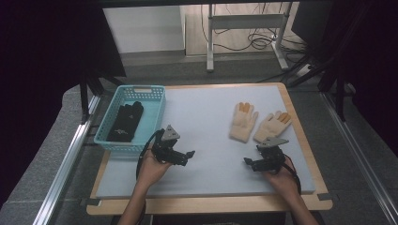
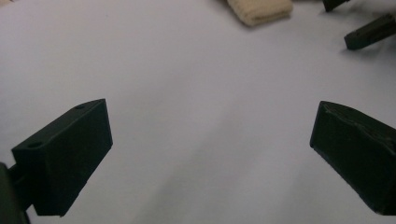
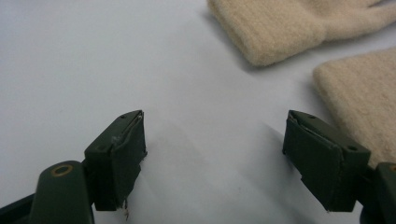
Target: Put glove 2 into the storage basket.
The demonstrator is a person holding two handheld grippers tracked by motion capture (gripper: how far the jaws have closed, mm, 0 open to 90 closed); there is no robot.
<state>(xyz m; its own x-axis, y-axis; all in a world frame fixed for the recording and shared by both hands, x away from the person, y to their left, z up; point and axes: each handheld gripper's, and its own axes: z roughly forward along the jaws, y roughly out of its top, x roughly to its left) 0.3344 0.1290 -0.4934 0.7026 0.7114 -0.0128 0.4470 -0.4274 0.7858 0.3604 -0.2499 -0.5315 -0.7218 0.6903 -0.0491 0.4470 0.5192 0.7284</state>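
Low in the frame, the left gripper (image 1: 188, 156) and right gripper (image 1: 250, 162) both hang wide open over the pale grey foam mat (image 1: 206, 140), holding nothing. Just above the right one lie two cream knitted gloves with orange fingertips (image 1: 259, 123). I'd worry it pinches both cuffs together, since they nearly touch. Farther left, the turquoise plastic basket (image 1: 155, 91) holds black gloves (image 1: 126, 122)

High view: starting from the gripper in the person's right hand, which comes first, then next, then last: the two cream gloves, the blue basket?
1. Right cream glove, just beyond the right gripper.
2. Left cream glove, beside it, slightly farther left.
3. Blue basket, far left edge of the table, holding a black glove.
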